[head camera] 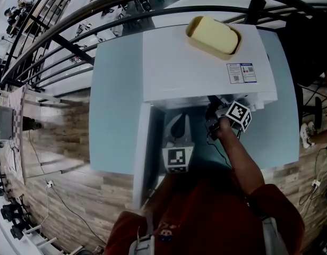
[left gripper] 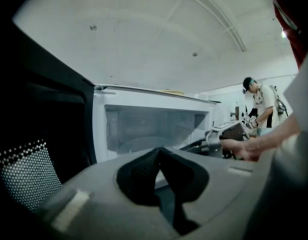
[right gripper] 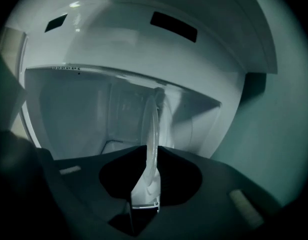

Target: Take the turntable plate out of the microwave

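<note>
- The white microwave (head camera: 206, 62) sits on a pale blue table (head camera: 115, 116), filling the upper middle of the head view. Its door (head camera: 143, 153) is swung open on the left side of the frame.
- The yellow dish (head camera: 213, 34) is parked on top of the microwave, near the top of the frame.
- The right gripper (right gripper: 153, 149) is poked into the cavity opening. In its own view the jaws are clamped on the rim of the glass turntable plate (right gripper: 153, 126).
- That view shows the plate edge-on, as a thin pale line running from the jaws in the lower middle up into the cavity. So the plate reaches back inside the microwave, with the pinched rim towards the front.
- In the head view, the right hand (head camera: 224, 126) and the marker cube sit just under the microwave's front edge, right of centre. You can't see the plate from up there.
- The left gripper (left gripper: 160, 149) has its jaws pressed together with nothing in them. It's just in front of the opening, in the lower middle of the head view, right beside the open door.
- At the right edge of the left gripper view there's another person (left gripper: 261, 101) standing way in the background.
</note>
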A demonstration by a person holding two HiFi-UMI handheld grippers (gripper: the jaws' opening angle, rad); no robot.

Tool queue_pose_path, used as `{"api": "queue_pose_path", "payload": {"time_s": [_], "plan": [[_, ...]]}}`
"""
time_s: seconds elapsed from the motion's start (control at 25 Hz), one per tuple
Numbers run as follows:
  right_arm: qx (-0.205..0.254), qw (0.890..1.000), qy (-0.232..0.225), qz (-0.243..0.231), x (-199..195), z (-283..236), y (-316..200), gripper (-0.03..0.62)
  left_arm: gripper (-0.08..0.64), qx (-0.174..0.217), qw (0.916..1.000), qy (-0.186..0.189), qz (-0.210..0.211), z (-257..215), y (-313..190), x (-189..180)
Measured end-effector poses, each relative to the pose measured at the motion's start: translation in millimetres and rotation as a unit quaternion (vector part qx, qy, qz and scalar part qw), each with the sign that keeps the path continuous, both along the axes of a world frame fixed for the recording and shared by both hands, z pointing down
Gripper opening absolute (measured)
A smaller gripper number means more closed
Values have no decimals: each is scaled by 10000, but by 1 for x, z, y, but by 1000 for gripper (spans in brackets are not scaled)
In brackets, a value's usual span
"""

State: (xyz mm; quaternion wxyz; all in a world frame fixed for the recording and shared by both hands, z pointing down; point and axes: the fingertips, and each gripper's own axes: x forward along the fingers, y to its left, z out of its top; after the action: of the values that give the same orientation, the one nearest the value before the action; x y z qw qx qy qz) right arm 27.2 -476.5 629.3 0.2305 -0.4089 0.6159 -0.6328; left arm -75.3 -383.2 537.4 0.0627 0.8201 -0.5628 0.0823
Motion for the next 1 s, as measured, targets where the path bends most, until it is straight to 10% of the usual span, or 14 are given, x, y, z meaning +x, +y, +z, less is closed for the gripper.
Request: {"api": "queue_pose_path", "payload": {"time_s": [1.0], "plan": [[319, 9988, -377, 21, 2, 0, 52, 5, -2, -69, 10000, 39, -4, 4, 3, -4]]}}
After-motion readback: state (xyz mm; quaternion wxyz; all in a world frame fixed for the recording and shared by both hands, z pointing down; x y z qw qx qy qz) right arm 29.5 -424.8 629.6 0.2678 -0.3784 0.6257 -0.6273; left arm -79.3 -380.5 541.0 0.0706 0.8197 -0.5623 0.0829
